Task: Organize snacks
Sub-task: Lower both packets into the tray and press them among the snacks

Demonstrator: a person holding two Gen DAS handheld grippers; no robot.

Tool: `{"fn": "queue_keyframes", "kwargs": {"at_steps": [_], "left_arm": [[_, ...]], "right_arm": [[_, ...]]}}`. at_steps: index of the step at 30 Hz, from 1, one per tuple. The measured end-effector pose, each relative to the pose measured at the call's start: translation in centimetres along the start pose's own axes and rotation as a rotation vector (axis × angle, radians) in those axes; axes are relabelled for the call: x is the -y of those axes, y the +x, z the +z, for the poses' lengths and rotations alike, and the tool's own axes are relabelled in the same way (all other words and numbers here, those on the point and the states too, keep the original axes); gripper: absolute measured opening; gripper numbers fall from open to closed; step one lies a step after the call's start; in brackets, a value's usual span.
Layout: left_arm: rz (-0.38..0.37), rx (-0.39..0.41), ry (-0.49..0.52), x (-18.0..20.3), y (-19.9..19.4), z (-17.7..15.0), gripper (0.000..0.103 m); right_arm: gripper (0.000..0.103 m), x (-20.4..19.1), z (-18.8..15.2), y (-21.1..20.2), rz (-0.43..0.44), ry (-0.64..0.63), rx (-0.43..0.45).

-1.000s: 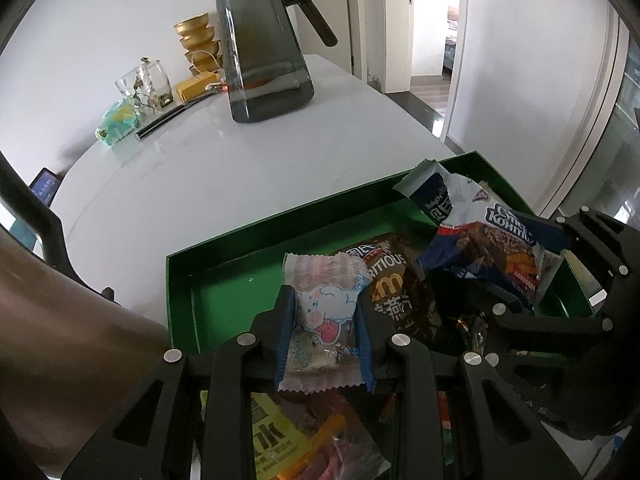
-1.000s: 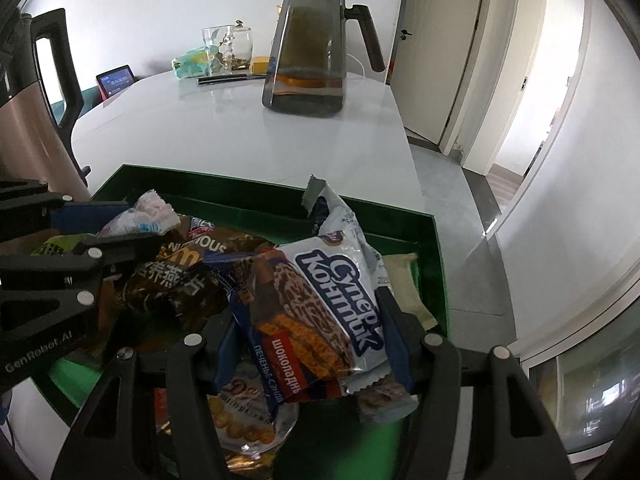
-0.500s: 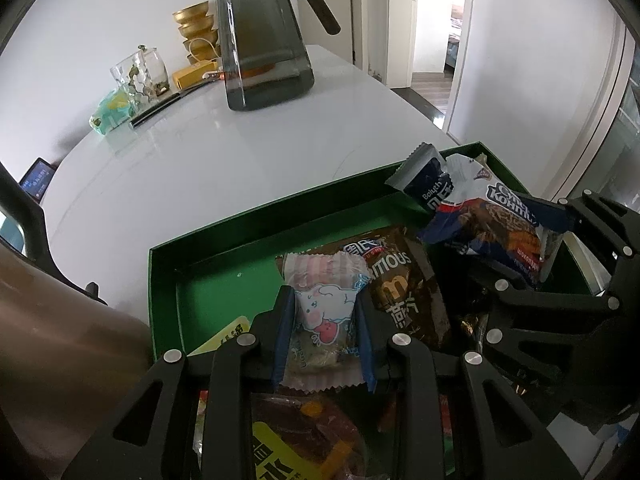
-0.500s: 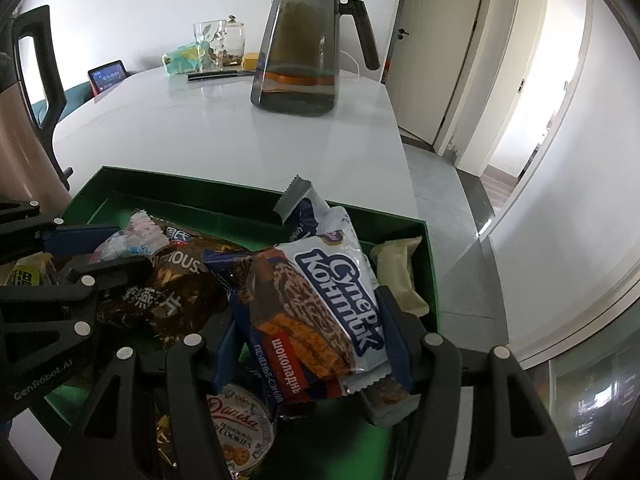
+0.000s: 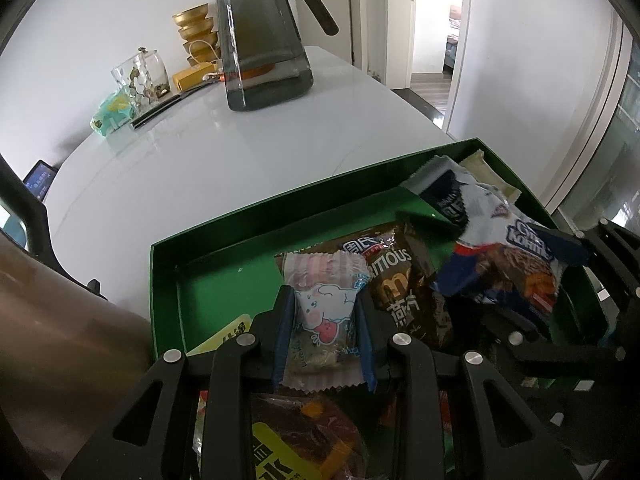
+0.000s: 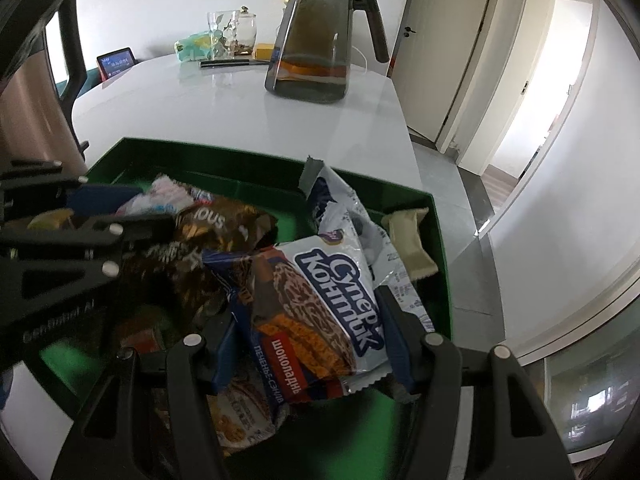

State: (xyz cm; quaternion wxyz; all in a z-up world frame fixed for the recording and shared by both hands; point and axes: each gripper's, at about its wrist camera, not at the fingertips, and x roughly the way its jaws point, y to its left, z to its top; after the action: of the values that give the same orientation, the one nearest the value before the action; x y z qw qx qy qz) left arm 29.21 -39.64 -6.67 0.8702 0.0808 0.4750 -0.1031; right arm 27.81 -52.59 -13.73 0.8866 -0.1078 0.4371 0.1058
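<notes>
Each black gripper (image 5: 324, 332) has blue pads (image 5: 282, 336), silver screws and cut-out finger frames.

Both grippers' jaws clamped, downward-tilted

One green tray (image 5: 163, 280), roughly eight snack packets (image 6: 320, 312) inside, some half hidden; one dark pitcher (image 5: 260, 40) at twelve o'clock; two grippers (image 5: 324, 336).

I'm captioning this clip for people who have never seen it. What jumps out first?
Two snack packs pinched in mid-air over a green tray stand out: the left hand-held gripper clamps a small pink cartoon-print packet, and the right hand-held gripper grips a blue-and-white biscuit pack. Behind them, a tall smoky glass pitcher stands on the white table.
</notes>
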Motion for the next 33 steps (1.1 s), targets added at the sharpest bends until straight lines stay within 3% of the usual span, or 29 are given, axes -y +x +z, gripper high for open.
{"fn": "queue_keyframes", "kwargs": {"at_steps": [10,26,33], "left_arm": [[0.017,0.015,0.037,0.9,-0.4,-0.7,0.026],[0.03,0.079,0.159,3.0,-1.3,-2.1,0.026],[-0.004,0.066,0.123,2.4,-1.2,-1.9,0.027]], "right_arm": [[0.049,0.6,-1.3,-1.2,0.019,0.038,-0.022],[0.05,1.5,0.4,0.2,0.018,0.068,0.001],[0.05,1.9,0.2,0.2,0.049,0.098,0.009]]}}
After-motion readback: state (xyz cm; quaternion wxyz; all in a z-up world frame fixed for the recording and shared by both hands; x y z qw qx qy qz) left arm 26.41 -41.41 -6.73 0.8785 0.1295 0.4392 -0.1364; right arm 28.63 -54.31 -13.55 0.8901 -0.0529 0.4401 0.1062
